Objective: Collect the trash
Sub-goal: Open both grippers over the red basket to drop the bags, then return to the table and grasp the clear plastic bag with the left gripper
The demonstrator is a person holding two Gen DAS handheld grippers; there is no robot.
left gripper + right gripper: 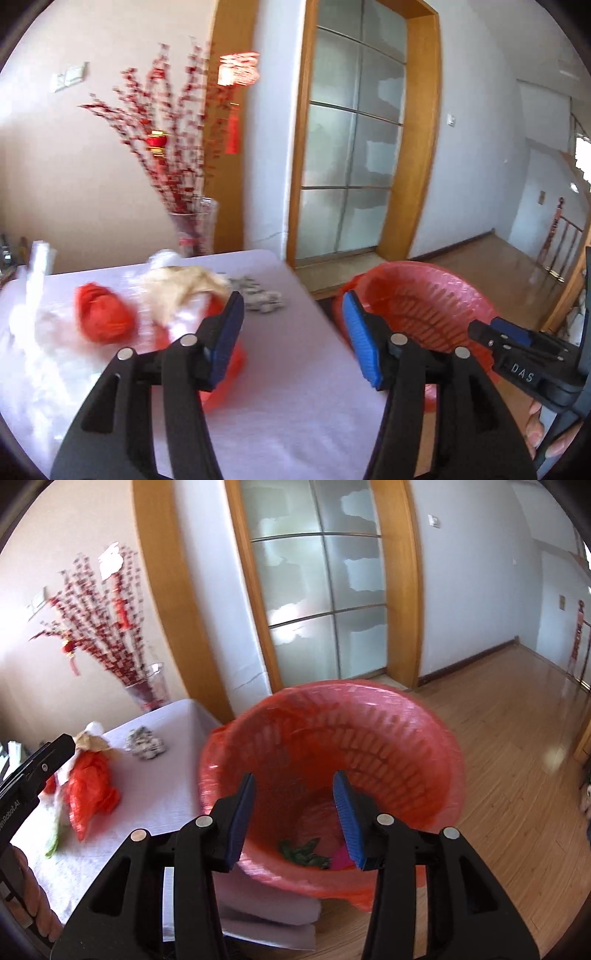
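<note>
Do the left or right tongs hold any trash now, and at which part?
Nothing is held. The left tongs and right tongs both stand open, with nothing between their pads.

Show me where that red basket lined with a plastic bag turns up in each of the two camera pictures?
Left wrist view: the red basket sits right of centre, beyond the table edge, partly behind the gripper's right finger.
Right wrist view: the red basket fills the centre, seen between the two fingers, with scraps at its bottom.
Shared landmark: the frosted glass door in its wooden frame, behind the basket.
</note>
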